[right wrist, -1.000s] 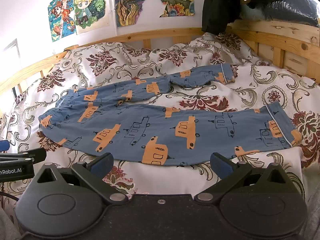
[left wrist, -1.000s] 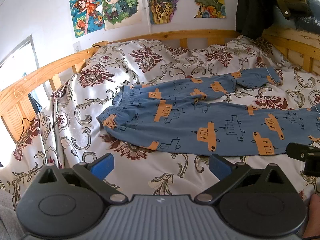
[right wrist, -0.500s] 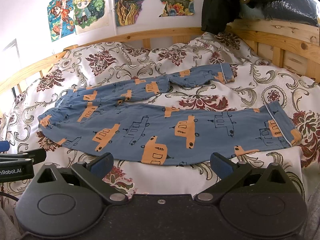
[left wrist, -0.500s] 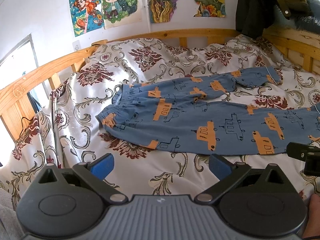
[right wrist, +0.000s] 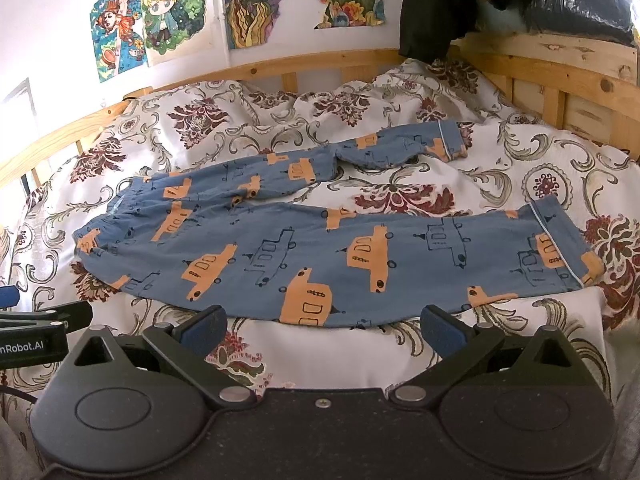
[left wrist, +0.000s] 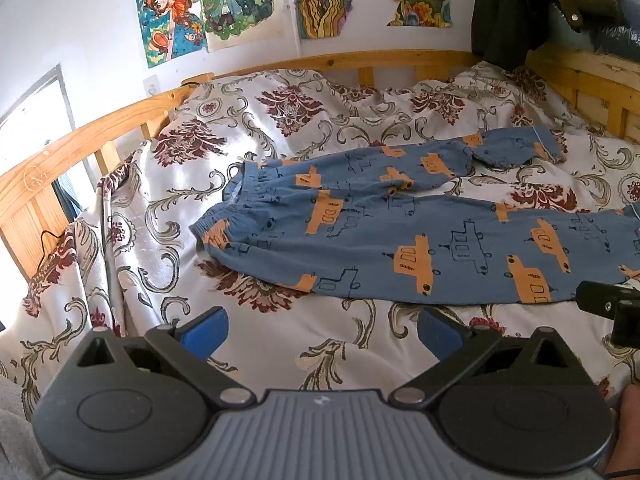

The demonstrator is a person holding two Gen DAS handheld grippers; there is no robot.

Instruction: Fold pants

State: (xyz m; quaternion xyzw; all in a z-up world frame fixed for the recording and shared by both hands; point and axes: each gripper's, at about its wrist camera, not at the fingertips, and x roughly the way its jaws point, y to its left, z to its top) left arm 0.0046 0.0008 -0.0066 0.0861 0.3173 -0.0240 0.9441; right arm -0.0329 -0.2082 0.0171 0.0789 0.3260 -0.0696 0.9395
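Lying flat on the bedspread (right wrist: 520,160), the pants (right wrist: 320,248) spread waistband left, legs right. Left gripper (left wrist: 320,330) and right gripper (right wrist: 322,326) hover near, jaws apart, holding nothing.

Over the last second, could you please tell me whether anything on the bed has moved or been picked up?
Nothing visibly changed. The pants lie spread flat on the bedspread, legs apart, untouched. The left tool and the right tool are both open and empty, held short of the near edge of the fabric as before.
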